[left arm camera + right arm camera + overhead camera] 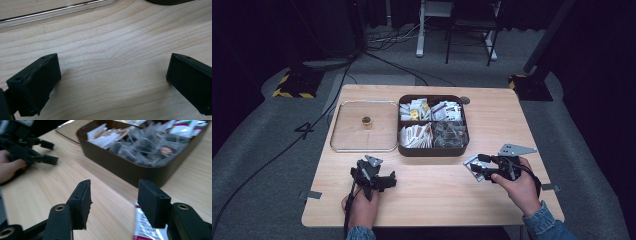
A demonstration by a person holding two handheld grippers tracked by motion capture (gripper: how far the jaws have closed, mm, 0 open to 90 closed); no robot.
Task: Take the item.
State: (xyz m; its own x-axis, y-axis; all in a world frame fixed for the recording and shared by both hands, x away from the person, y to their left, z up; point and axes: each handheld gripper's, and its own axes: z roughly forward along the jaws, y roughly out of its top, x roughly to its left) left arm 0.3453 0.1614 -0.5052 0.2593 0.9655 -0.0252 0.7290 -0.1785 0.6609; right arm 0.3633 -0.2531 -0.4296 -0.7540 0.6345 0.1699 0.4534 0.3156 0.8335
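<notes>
A dark brown box (432, 150) with several compartments stands in the middle of the table, full of tea bags and paper sachets (150, 142). Its clear lid (347, 135) with a small knob (366, 121) lies flat to the left of it. My left gripper (379, 179) is low over bare wood near the front, jaws wide open and empty (112, 66). My right gripper (477, 169) is open in front of the box's right corner (115, 195). A white and red sachet (143, 227) lies on the table under its right jaw.
The wooden table (432, 200) has bare room along its front between the hands. In the left gripper view the lid's edge (50, 12) runs just ahead. The left gripper and hand (27, 150) appear at the far left of the right gripper view. Dark floor and stands surround the table.
</notes>
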